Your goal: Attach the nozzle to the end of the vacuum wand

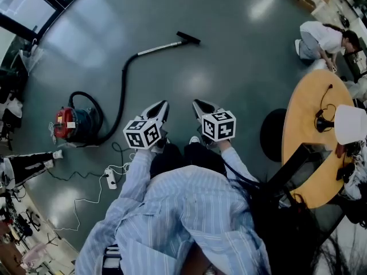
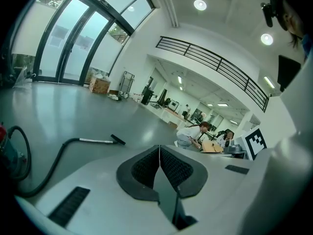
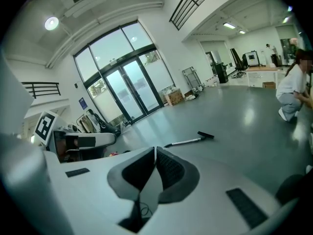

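Nozzle (image 1: 188,37), black and flat, lies on the grey floor (image 1: 241,67) right at the far end of the metal vacuum wand (image 1: 160,48) and looks already joined to it, though how firmly it is seated is too small to tell. If so, the attaching seems done and at most a check of the fit remains. From the wand one black hose (image 1: 122,90) curves back to one red vacuum cleaner (image 1: 71,124). There is one nozzle and one wand. Well apart from them, close to the person's body, are two tools: the left hand-held gripper (image 1: 163,105) and the right hand-held gripper (image 1: 198,103), both with jaws closed together on nothing. One round wooden worktop (image 1: 304,113) stands at the right, and one other person (image 1: 321,39) crouches beyond it
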Tool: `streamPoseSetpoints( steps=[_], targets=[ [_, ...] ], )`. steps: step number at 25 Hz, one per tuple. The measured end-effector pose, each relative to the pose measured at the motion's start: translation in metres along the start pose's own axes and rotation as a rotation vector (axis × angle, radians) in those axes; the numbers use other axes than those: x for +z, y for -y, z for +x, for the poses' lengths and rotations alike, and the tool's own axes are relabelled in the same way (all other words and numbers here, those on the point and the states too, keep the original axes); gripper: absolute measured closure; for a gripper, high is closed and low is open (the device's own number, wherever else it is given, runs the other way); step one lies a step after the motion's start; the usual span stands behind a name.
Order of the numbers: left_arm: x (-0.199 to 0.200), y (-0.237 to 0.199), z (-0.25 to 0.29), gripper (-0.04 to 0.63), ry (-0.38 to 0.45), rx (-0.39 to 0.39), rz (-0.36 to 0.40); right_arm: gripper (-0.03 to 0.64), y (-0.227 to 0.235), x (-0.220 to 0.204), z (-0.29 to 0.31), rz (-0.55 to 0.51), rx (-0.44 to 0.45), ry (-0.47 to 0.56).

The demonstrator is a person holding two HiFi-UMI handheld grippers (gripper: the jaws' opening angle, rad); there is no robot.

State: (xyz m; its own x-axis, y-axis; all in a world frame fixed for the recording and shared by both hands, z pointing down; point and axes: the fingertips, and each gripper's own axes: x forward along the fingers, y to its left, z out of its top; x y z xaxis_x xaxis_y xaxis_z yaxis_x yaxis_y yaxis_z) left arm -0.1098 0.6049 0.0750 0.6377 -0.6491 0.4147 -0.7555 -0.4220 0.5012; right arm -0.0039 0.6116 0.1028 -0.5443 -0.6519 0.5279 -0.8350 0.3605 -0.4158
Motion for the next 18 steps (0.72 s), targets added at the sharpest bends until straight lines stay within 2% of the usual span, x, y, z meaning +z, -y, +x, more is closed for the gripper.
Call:
streamPoseSetpoints(
  steps=[6, 18],
  targets=[
    [-0.004, -0.005, -0.014, 0.584, -0.002, -0.007, -0.005, 0.597, -0.021, 0.000, 0.004, -0.016, 0.011, 0.008],
    [-0.003, -0.059, -0.070, 0.583, 0.016, 0.014, -0.048, 0.597, -0.089, -0.004, 0.031, -0.034, 0.030, -0.006]
  ],
)
